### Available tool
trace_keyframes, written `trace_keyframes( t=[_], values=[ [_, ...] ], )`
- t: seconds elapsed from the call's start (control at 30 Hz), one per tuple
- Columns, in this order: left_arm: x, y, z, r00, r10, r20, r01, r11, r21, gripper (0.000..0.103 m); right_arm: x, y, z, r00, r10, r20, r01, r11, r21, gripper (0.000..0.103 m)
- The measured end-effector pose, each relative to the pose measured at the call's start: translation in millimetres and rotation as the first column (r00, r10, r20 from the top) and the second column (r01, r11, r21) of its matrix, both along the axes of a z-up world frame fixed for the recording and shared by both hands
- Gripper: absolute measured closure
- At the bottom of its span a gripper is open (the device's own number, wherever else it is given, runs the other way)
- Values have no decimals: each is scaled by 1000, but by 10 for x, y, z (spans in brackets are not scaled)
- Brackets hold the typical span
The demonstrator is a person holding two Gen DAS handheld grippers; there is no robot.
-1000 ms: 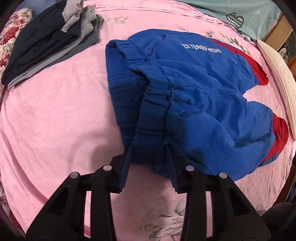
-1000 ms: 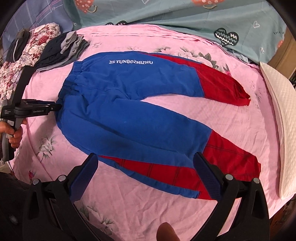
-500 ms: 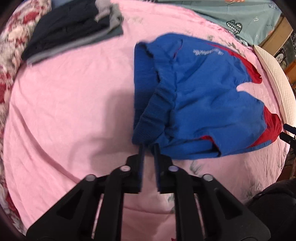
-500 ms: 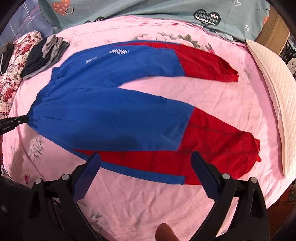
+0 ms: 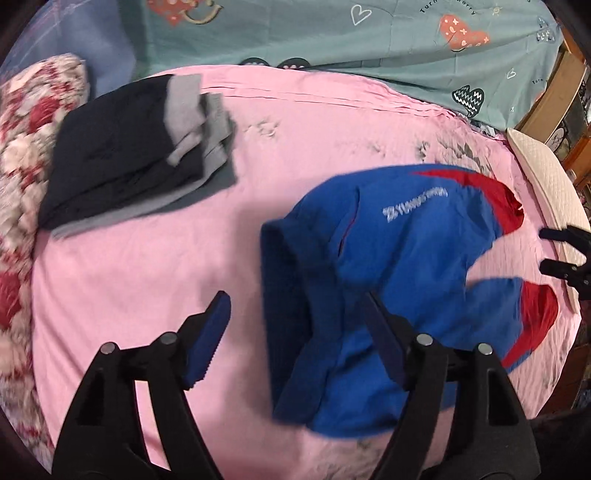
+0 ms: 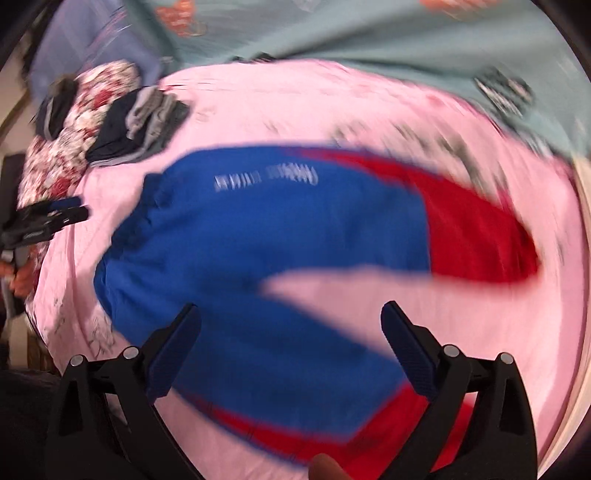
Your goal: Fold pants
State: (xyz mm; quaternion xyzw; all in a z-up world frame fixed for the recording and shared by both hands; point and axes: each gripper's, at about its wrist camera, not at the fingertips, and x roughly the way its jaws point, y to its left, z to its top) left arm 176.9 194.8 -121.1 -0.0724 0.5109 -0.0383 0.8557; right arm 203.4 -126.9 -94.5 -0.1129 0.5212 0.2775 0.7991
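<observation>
Blue pants (image 5: 399, 266) with red lower legs and white lettering lie spread on the pink bed sheet (image 5: 147, 280); they also show in the blurred right wrist view (image 6: 280, 236). My left gripper (image 5: 295, 339) is open and empty, just above the waistband end. My right gripper (image 6: 291, 350) is open and empty, over the near leg. The right gripper also shows at the right edge of the left wrist view (image 5: 565, 254). The left gripper also shows at the left edge of the right wrist view (image 6: 55, 218).
A stack of folded dark and grey clothes (image 5: 136, 155) lies at the back left of the bed. A floral quilt (image 5: 26, 155) is at the left edge. A teal sheet (image 5: 351, 33) lies behind. A white pillow (image 5: 546, 184) is at the right.
My left gripper was shut on the waistband, has opened, let it go and drawn back. The right gripper stayed open and swung lower toward the near leg.
</observation>
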Motion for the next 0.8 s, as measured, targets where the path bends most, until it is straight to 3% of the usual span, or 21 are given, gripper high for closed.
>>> trace_keyframes(
  t=[0.1, 0.2, 0.3, 0.5, 0.57, 0.63, 0.67, 0.7, 0.73, 0.8],
  values=[
    [382, 65, -186, 999, -4, -42, 3, 999, -33, 26, 478, 313, -100, 993, 114, 18, -113, 993, -35, 5],
    [503, 136, -379, 996, 10, -90, -15, 999, -48, 26, 977, 543, -316, 982, 191, 3, -190, 978, -89, 5],
    [621, 204, -521, 993, -1, -120, -7, 998, -60, 29, 1325, 691, -568, 969, 247, -30, -249, 958, -144, 19],
    [744, 299, -730, 982, -90, -166, 67, 988, -138, 59, 1740, 804, -950, 942, 312, -127, -330, 929, -168, 39],
    [785, 288, -783, 979, -108, -174, 85, 987, -135, 59, 1776, 813, -937, 943, 320, -92, -332, 927, -173, 51],
    [819, 257, -822, 976, -124, -181, 100, 986, -133, 62, 1804, 795, -908, 943, 319, -94, -330, 931, -155, 84],
    [840, 261, -823, 976, -126, -179, 103, 985, -136, 68, 1813, 778, -886, 947, 310, -88, -321, 934, -158, 93],
    [845, 258, -816, 976, -128, -175, 105, 985, -135, 72, 1808, 762, -859, 947, 310, -78, -319, 934, -163, 99],
    [837, 256, -794, 977, -134, -166, 112, 985, -135, 85, 1783, 750, -806, 946, 316, -68, -323, 934, -154, 100],
    [825, 234, -701, 981, -147, -128, 128, 981, -143, 92, 1672, 692, -687, 947, 318, -48, -321, 936, -143, 101]
  ],
)
